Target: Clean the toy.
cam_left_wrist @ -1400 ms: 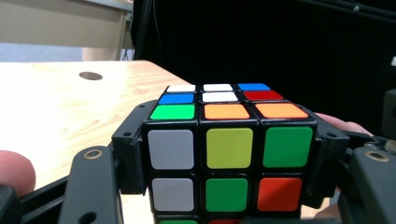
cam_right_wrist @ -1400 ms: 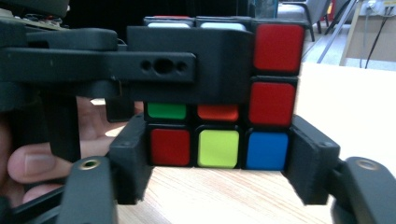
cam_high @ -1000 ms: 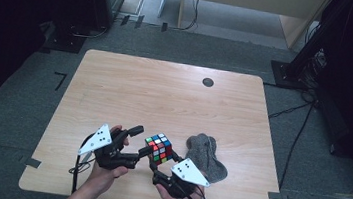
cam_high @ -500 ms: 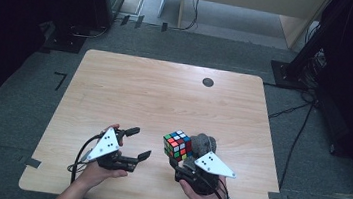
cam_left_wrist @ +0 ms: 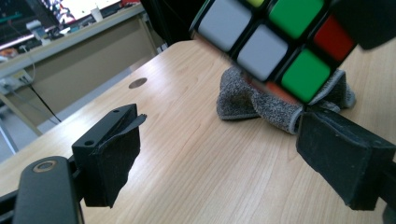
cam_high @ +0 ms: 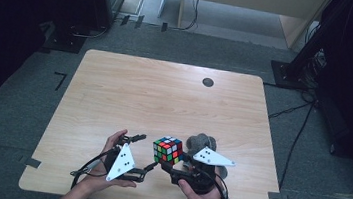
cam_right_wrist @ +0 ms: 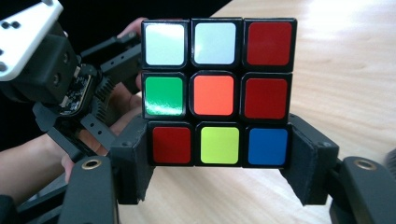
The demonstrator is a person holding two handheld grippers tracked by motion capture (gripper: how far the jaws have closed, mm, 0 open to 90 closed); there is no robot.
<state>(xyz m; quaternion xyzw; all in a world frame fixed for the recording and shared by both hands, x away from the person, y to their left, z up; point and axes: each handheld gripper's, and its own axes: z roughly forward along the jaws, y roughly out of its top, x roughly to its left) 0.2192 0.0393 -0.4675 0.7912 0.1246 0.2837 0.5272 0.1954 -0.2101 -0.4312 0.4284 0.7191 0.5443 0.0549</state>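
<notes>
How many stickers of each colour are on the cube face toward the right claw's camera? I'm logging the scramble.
Face of the puzzle cube held in the right claw, seen in the right gripper view:
Red: 3
White: 2
Green: 1
Orange: 1
Yellow: 1
Blue: 1
Total: 9

Puzzle cube (cam_high: 167, 150) released by left gripper (cam_high: 143, 157), its jaws just opened and drawn back leftward, cube carried up and right, apparently off the table, in right gripper (cam_high: 176, 162).
</notes>
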